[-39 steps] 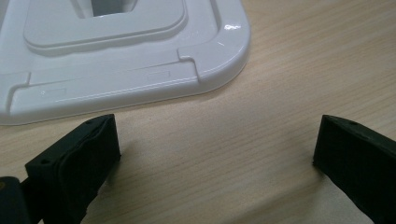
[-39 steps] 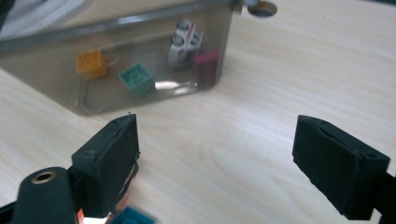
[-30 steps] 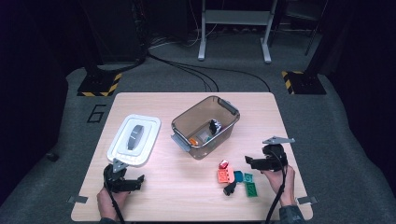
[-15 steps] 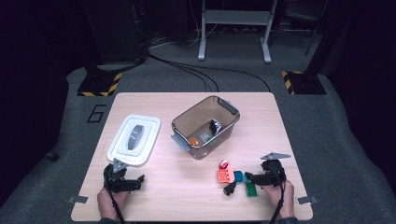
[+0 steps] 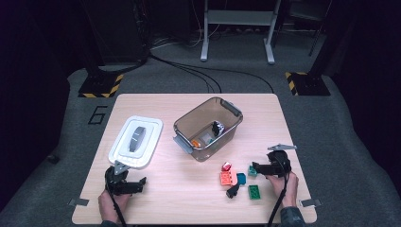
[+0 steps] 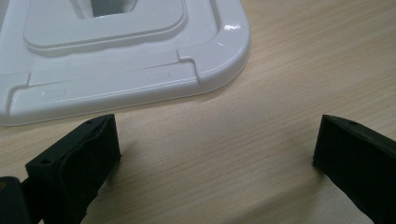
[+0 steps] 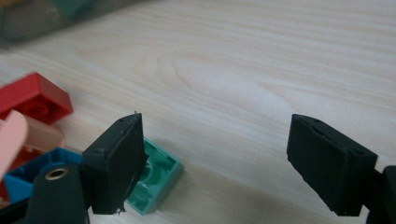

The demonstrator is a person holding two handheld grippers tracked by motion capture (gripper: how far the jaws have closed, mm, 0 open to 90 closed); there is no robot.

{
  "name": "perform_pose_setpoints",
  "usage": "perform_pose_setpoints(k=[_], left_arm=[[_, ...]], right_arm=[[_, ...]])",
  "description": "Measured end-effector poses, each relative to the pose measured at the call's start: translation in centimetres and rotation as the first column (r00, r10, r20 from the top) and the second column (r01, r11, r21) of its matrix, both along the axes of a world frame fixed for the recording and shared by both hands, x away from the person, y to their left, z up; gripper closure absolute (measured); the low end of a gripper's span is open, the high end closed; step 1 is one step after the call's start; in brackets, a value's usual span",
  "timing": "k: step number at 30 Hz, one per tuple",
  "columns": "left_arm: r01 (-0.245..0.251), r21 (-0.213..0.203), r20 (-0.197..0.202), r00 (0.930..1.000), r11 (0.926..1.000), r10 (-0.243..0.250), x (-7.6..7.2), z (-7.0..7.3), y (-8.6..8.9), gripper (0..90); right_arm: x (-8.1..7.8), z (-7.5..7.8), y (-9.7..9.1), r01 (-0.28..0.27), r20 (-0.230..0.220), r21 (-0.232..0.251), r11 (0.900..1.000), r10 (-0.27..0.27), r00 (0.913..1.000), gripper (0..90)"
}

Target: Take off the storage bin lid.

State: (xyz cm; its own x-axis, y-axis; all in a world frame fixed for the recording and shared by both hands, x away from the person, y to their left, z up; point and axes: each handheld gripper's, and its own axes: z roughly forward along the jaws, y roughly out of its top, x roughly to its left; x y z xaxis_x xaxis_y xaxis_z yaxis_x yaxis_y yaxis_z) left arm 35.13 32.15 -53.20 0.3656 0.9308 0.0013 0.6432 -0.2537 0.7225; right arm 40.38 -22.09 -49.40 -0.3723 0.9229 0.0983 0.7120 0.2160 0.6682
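The teal brick (image 7: 156,179) lies on the surface (image 5: 189,189) at the right edge of the loose brick cluster, just beside the right tool (image 5: 256,169). In the right gripper view it sits against the left jaw, partly behind it and off centre, not between the two; the gap to the other jaw is bare wood. The right tool's jaws stand wide and have just been closing slightly, with nothing gripped. To take the brick, the tool would need to shift toward the cluster. The right hand (image 5: 283,182) is by far the nearer.

Red (image 5: 227,166), orange (image 5: 228,178), blue (image 5: 241,178), green (image 5: 255,192) and black (image 5: 232,191) pieces lie close by.

The bin (image 5: 182,128) stands open behind the cluster and holds a few small items. Its lid (image 5: 120,153) lies well to the left. The left tool (image 5: 135,184) rests near the lid, jaws wide apart, empty.
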Motion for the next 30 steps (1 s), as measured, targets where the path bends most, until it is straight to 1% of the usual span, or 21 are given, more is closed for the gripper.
perform_pose_setpoints(k=[2,3,5,6,7,8,9,10,14,16,18,19,20,21,22,23,24,26,27,28,30], left_arm=[[-0.003,0.0,0.003,1.0,1.0,0.003,0.0,0.0,0.0,0.1],[-0.003,0.0,0.003,1.0,1.0,0.003,0.0,0.0,0.0,0.1],[0.0,0.001,-0.003,1.0,1.0,0.0,0.0,0.0,0.0,0.1],[-0.003,0.002,0.002,1.0,1.0,0.003,0.0,0.0,0.0,0.1],[-0.003,0.0,0.003,1.0,1.0,0.003,0.0,0.0,0.0,0.2],[-0.003,0.0,0.003,1.0,1.0,0.003,0.0,0.0,0.0,0.1],[0.001,0.0,-0.001,1.0,1.0,-0.001,0.0,0.0,0.0,0.1],[-0.001,0.0,0.001,1.0,1.0,0.001,0.0,0.0,0.0,0.1],[-0.001,0.0,0.001,1.0,1.0,0.001,0.0,0.0,0.0,0.1],[0.0,0.002,-0.003,1.0,1.0,0.0,0.0,0.0,0.0,0.1],[-0.003,0.002,0.001,1.0,1.0,0.003,0.0,0.0,0.0,0.1],[-0.003,0.002,0.002,1.0,1.0,0.003,0.0,0.0,0.0,0.1],[0.0,0.0,-0.001,1.0,1.0,0.0,0.0,0.0,0.0,0.1],[-0.001,0.0,0.001,1.0,1.0,0.001,0.0,0.0,0.0,0.1],[0.0,0.002,-0.003,1.0,1.0,0.0,0.0,0.0,0.0,0.1],[0.0,0.002,-0.003,1.0,1.0,0.0,0.0,0.0,0.0,0.1],[0.0,0.001,-0.003,1.0,1.0,0.0,0.0,0.0,0.0,0.1],[-0.003,0.0,0.003,1.0,1.0,0.003,0.0,0.0,0.0,0.1],[-0.003,0.0,0.004,1.0,1.0,0.003,0.0,0.0,0.0,0.1],[0.001,0.001,-0.003,1.0,1.0,-0.001,0.0,0.0,0.0,0.1],[-0.004,-0.001,0.004,1.0,1.0,0.004,0.0,0.0,0.0,0.1]], right_arm=[[-0.1,0.4,0.5,0.016,0.011,0.011,0.9998,-0.016,0.9998,18.2],[-0.3,0.5,0.9,0.013,0.011,0.013,0.9998,-0.014,0.9998,18.4],[-0.6,0.6,1.8,0.029,0.011,0.005,0.9996,-0.029,0.9995,18.9],[-0.8,0.5,2.4,0.024,0.003,0.005,0.9997,-0.024,0.9997,19.5],[-0.9,0.3,2.8,0.02,0.004,-0.006,0.9998,-0.02,0.9998,21.0],[-1.0,0.1,3.3,0.023,-0.007,-0.013,0.9996,-0.023,0.9997,21.8],[-1.0,0.0,3.4,0.013,-0.005,-0.02,0.9997,-0.013,0.9999,23.0],[-1.1,-0.1,3.6,0.018,-0.016,-0.026,0.9995,-0.018,0.9997,26.5],[-1.4,-0.5,3.3,0.027,-0.033,-0.041,0.9988,-0.028,0.9991,32.3],[-1.8,-0.4,2.9,0.039,-0.04,-0.039,0.9985,-0.04,0.9984,35.7],[-2.1,-0.4,2.3,0.031,-0.037,-0.036,0.9989,-0.032,0.9988,40.0],[-2.2,-0.4,2.1,0.037,-0.042,-0.035,0.9987,-0.038,0.9984,40.6],[-2.3,-0.5,1.9,0.033,-0.041,-0.038,0.9987,-0.034,0.9986,43.6],[-2.4,-0.5,1.8,0.029,-0.039,-0.031,0.9991,-0.03,0.9988,47.3],[-2.5,-0.5,1.6,0.025,-0.041,-0.041,0.9988,-0.027,0.9988,50.4],[-2.5,-0.6,1.6,0.016,-0.035,-0.041,0.999,-0.018,0.9992,51.5],[-2.5,-0.6,1.6,0.014,-0.042,-0.034,0.9993,-0.015,0.999,51.9],[-2.4,-0.7,1.6,0.009,-0.037,-0.034,0.9994,-0.01,0.9993,53.3],[-2.4,-0.7,1.6,-0.004,-0.034,-0.035,0.9994,0.003,0.9994,55.4],[-2.3,-0.7,1.7,0.002,-0.031,-0.036,0.9993,-0.003,0.9995,56.7],[-2.2,-0.8,1.8,-0.011,-0.019,-0.042,0.9991,0.01,0.9998,57.8]])
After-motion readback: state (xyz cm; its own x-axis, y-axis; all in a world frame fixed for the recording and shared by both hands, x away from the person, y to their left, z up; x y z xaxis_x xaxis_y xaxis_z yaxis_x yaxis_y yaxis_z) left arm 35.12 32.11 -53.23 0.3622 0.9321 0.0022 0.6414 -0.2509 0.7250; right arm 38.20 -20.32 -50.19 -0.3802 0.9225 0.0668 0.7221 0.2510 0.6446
